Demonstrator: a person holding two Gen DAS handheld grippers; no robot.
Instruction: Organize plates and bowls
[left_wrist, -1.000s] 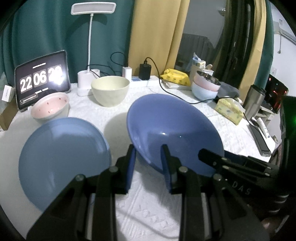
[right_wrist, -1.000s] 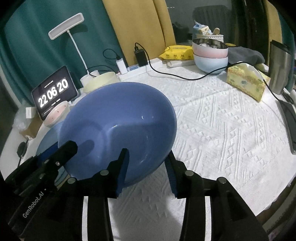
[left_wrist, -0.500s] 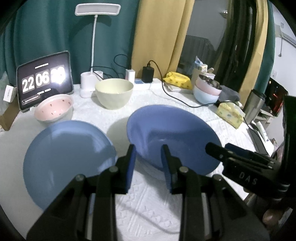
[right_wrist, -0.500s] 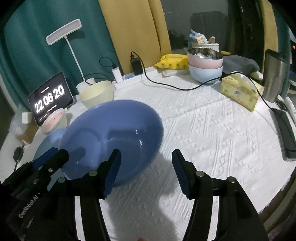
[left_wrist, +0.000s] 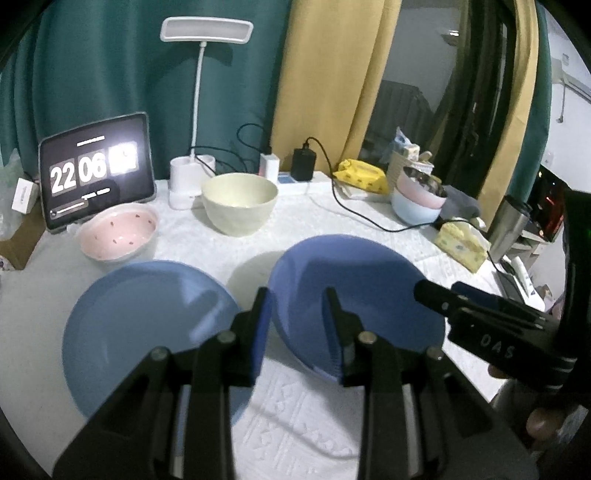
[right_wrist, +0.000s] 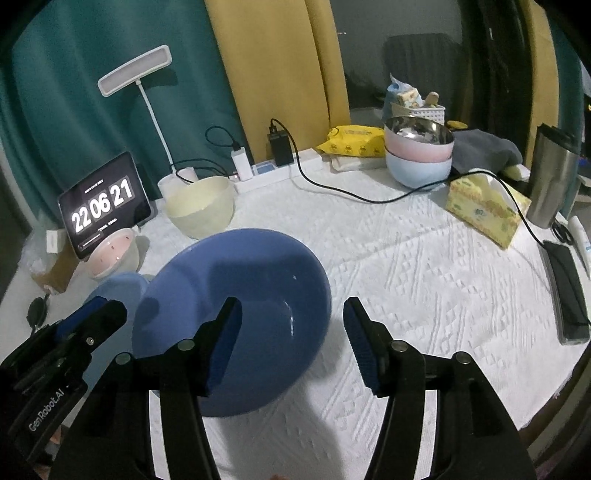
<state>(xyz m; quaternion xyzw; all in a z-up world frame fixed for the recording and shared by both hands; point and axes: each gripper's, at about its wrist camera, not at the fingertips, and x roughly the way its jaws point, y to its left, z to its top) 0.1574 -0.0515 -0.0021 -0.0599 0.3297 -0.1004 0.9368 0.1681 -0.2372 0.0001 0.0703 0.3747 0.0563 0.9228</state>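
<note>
Left claw, left wrist view: jaws narrowly parted, pads blue, one fingertip outside and one inside the near left rim of the dark blue bowl; no pad is seen pressing on it. Dark blue bowl: on the white textured worktop, mid-foreground, its shadow on the cloth at its left. Light blue plate: flat on the cloth just left of the dark blue bowl, a narrow gap between them. Pink bowl: beyond the plate, far left of the dark blue bowl. Cream bowl: behind the dark blue bowl, to its left. Tablet clock and desk lamp: further back again, by the green curtain. Stacked bowls: behind the dark blue bowl, to its right. Right claw: over the dark blue bowl's right edge. Right claw, right wrist view: jaws have just been opening and stand wide apart; the left finger overlaps the dark blue bowl, whose near right rim shows in the gap, while the right finger stands over bare cloth, neither pad pressing. Left claw: just left of the dark blue bowl. Tissue box, steel tumbler and phone: well apart to the dark blue bowl's right.
</note>
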